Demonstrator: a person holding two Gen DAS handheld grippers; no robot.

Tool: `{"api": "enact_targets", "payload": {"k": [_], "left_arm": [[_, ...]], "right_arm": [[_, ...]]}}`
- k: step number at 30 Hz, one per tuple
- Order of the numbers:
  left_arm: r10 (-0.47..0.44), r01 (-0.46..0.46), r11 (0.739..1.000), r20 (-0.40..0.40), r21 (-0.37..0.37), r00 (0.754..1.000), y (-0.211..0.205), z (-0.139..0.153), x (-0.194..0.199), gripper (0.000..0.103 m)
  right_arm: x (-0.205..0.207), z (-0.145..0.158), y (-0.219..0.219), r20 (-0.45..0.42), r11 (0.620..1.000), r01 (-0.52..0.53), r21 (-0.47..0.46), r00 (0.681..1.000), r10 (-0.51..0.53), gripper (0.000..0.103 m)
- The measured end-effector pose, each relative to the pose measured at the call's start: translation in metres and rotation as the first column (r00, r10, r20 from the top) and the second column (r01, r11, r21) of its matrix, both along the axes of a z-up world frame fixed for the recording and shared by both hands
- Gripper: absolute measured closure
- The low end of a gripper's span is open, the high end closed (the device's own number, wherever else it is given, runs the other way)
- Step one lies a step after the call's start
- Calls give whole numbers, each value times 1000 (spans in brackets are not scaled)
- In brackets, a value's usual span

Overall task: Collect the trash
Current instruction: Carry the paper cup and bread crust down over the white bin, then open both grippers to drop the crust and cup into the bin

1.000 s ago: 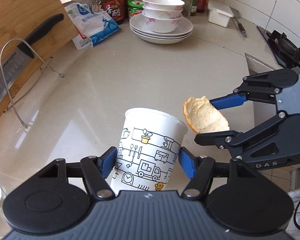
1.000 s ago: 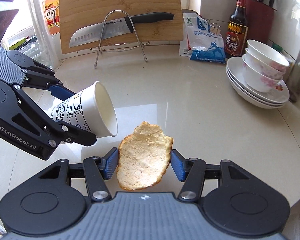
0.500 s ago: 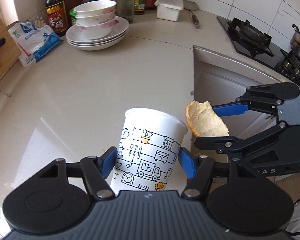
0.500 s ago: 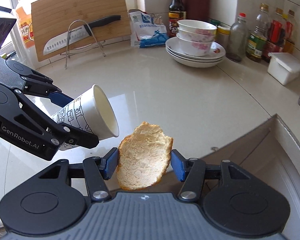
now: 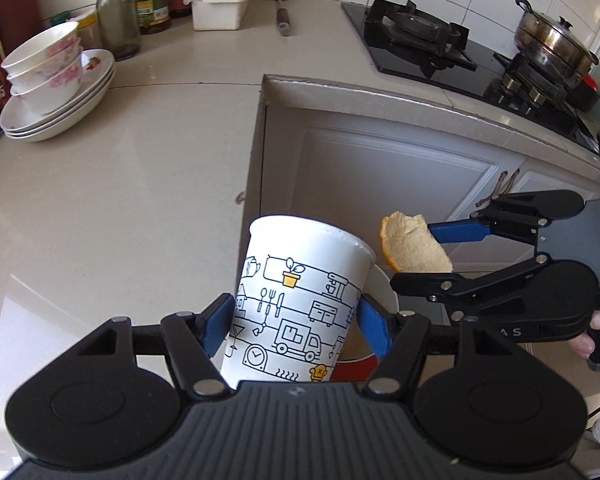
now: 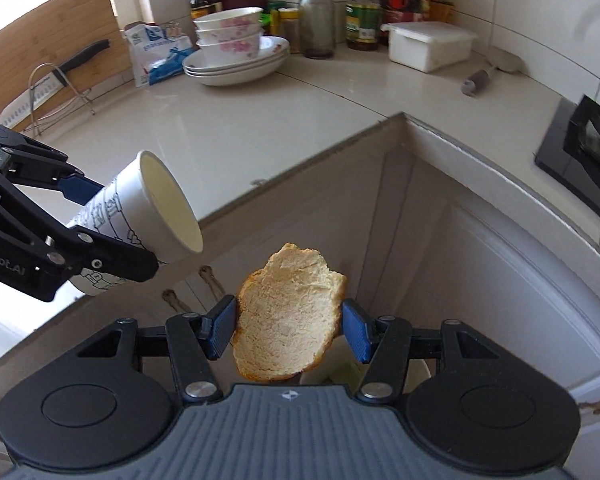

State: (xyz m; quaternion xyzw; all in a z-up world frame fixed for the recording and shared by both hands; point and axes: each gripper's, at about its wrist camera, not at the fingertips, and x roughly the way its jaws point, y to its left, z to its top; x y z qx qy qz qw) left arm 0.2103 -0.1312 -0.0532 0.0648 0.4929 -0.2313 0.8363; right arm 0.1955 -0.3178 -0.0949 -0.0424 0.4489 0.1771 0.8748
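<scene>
On my far left, at the back of the pale stone countertop (image 5: 112,208), sits a stack of white floral bowls on white plates (image 5: 48,92), with a white lidded plastic box (image 5: 220,4) further along the wall. My left gripper (image 5: 296,320) is clamped on a white paper cup printed with black line drawings (image 5: 296,304), its blue pads pressing both sides; the cup hangs past the counter's edge, mouth tipped forward. Below it I see part of a red-and-white round container (image 5: 360,360), mostly hidden. Just right of the cup, my right gripper (image 6: 288,330) pinches a torn piece of pale bread with a browned crust (image 6: 288,316) between its blue pads, in the air before the grey cabinet door (image 5: 380,176). A steel pot (image 5: 552,40) sits on the black gas hob (image 5: 420,40) at far right.
</scene>
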Motion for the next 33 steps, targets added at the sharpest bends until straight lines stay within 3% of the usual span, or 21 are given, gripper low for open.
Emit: {"api": "enact_targets", "payload": {"k": [7,17,18,20,21,22,33], "left_arm": [[-33,33,999,-4,-1,999,-35,-14,9,37],[-14,14,1000,-38,-14,999,-73,-38,22,37],[-14,14,1000,-45,-15,999,-77,-40,24,37],[-14,14,1000,-56,-12,998,-87,-47,27,37],[-16,15,1000,-59,-12,998,-91,-51,28,37],[-16,16,1000,-63,-7,998,-95,-54,29,37],[-31,33,999,-111,16,993,-137,-98,48,36]], "right_arm": [[8,-58,-49,-91,993,122,4,989,-121,41],[34,-138,-75,-184,980,192,-43,963,-197,40],[35,-145,-75,-189,980,195,-46,961,-200,39],[37,-156,-77,-201,976,208,-60,955,-216,27],[36,-159,-78,-199,975,213,-59,955,-221,15],[34,-161,-79,-194,975,217,-53,955,-223,11],[1,-141,-100,-164,962,272,-11,949,-270,2]]}}
